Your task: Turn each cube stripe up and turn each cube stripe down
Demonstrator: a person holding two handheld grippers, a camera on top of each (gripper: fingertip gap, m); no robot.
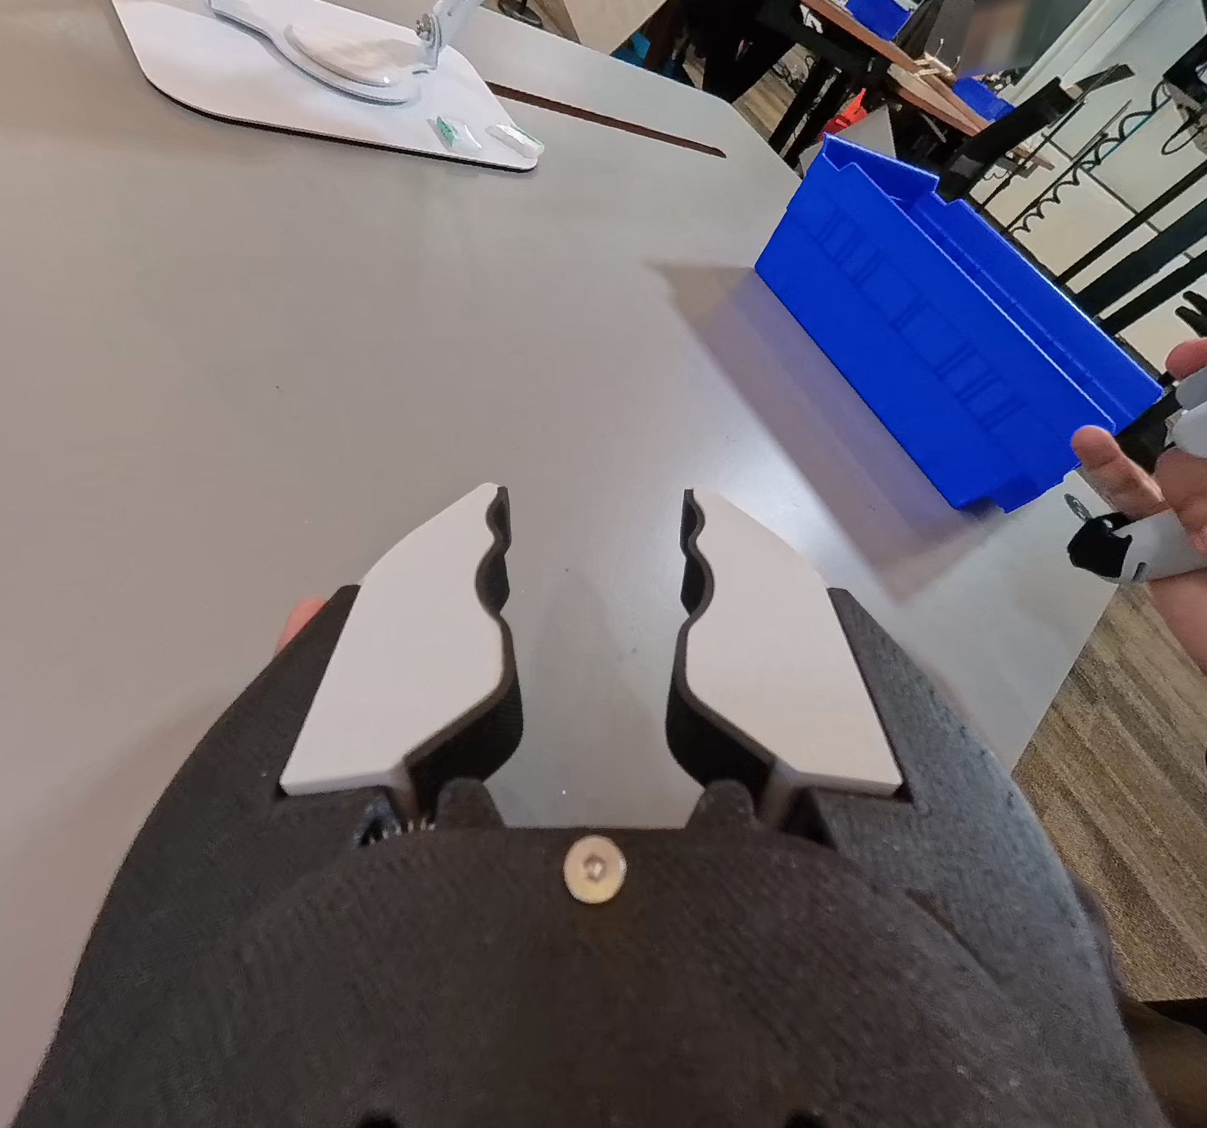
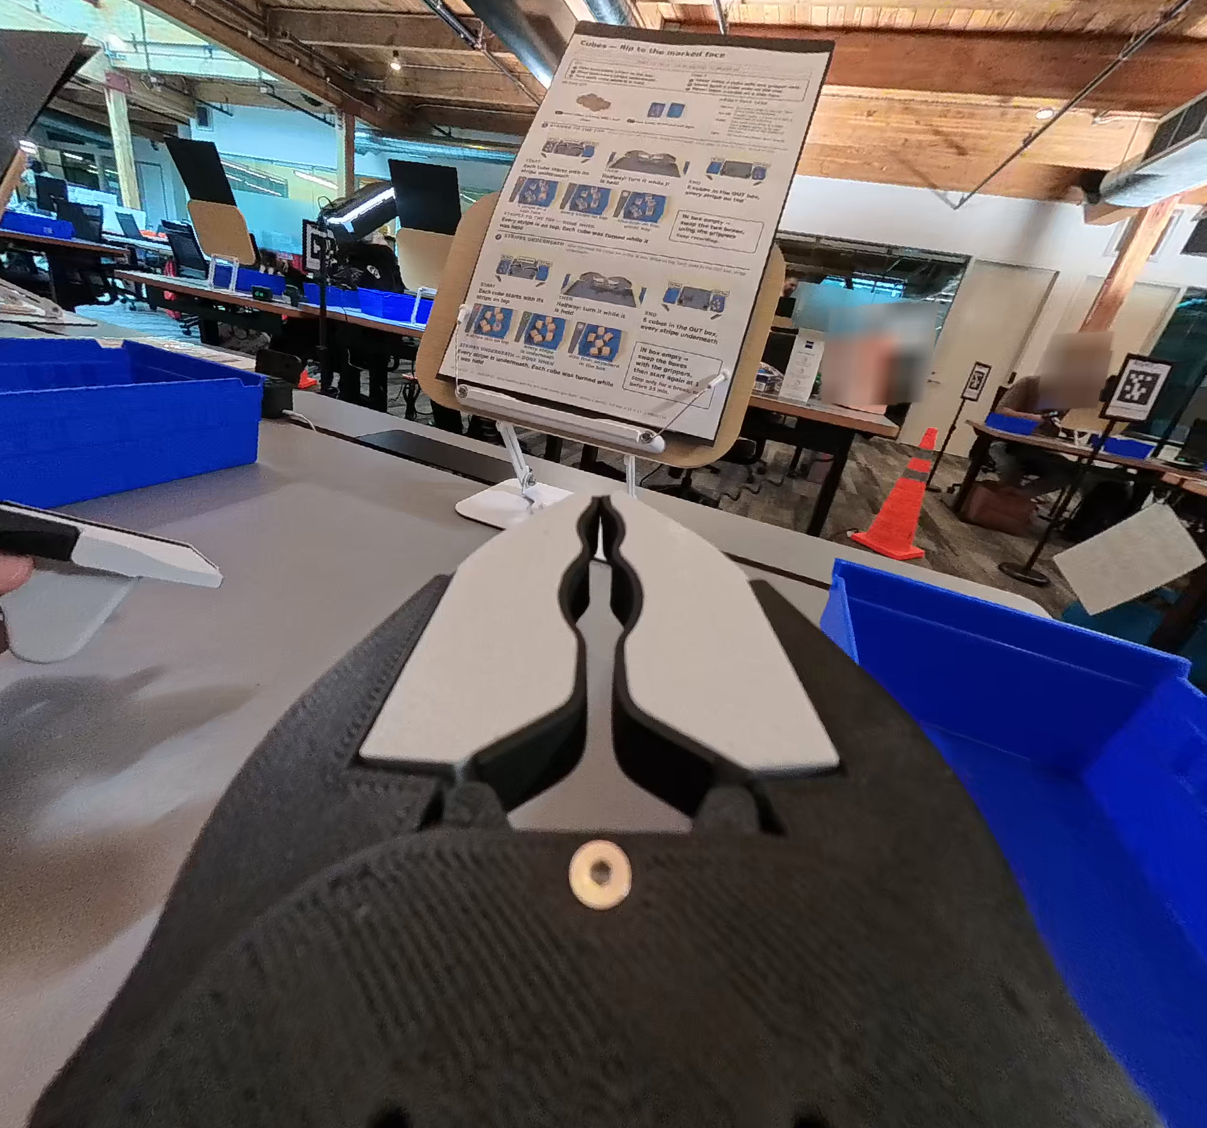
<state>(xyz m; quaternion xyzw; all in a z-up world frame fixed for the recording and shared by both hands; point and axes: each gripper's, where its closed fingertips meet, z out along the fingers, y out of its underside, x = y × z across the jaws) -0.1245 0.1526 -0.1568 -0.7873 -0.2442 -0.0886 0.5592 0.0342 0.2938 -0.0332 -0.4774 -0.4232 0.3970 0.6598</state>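
No cube shows in either view. My left gripper (image 1: 593, 496) is open over the bare grey table (image 1: 326, 346), with nothing between its fingers. It also shows in the right wrist view (image 2: 163, 558) at the left edge. My right gripper (image 2: 604, 504) is shut, its fingertips together with nothing between them, held above the table and pointing at the instruction stand (image 2: 627, 235). A blue bin (image 1: 947, 326) stands to the right of my left gripper. In the right wrist view one blue bin (image 2: 1019, 698) is close at the right and another blue bin (image 2: 124, 404) at the far left.
The stand's white base plate (image 1: 294, 58) sits at the far side of the table. A hand (image 1: 1136, 483) holds the right gripper's handle by the blue bin. An orange cone (image 2: 904, 502) stands on the floor beyond the table edge.
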